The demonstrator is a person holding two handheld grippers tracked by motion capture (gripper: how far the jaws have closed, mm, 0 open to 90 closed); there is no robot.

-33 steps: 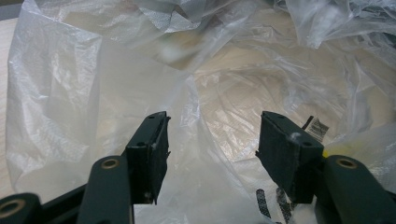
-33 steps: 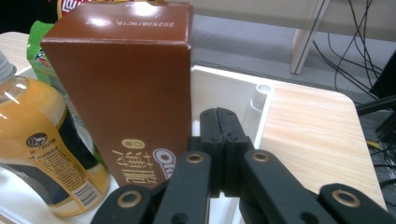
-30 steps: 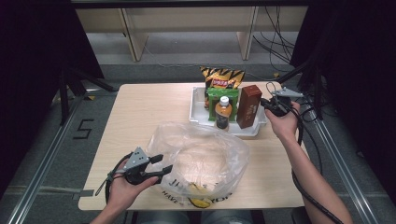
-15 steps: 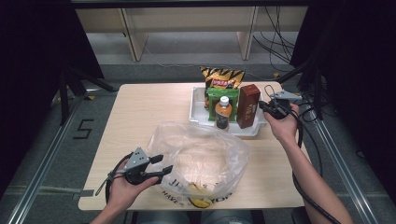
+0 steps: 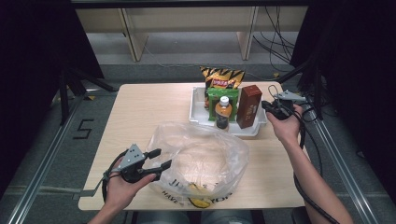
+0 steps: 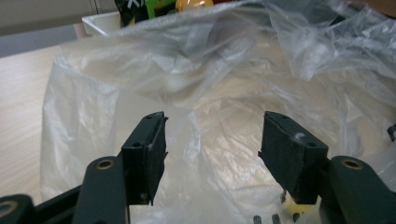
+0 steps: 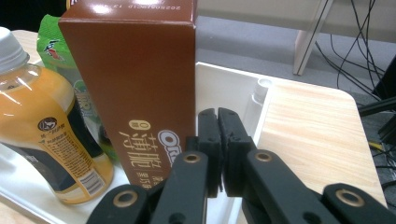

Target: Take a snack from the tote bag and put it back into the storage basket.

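A pale wooden table [image 5: 140, 121] carries everything, and the biggest thing on it is a clear plastic bag [image 5: 198, 163], crumpled and standing open at the near edge, with yellow and black print along its bottom fold. In the left gripper view the bag's film [image 6: 219, 84] billows across the frame behind the jaws. Farther back, toward the right side of the table, sits a white tray [image 5: 198, 112] holding four things: an orange and black snack bag [image 5: 222, 78] at the rear, a green packet [image 5: 224, 95] in front of it, a brown carton [image 5: 248, 105] standing upright at the tray's right, and an orange drink bottle [image 5: 223, 114] with a white cap just left of the carton. The right gripper view shows the carton [image 7: 135, 84] close up beside the bottle [image 7: 42, 126], both upright in the tray [image 7: 233, 88]. The left gripper [image 5: 156, 158] sits at the bag's left rim, jaws spread and just widened a little further; film lies between them, but the pads do not pinch it. The right gripper [image 5: 267, 105] is just beside the carton's right face, and its jaws are pressed together with nothing between them [image 7: 218, 140]
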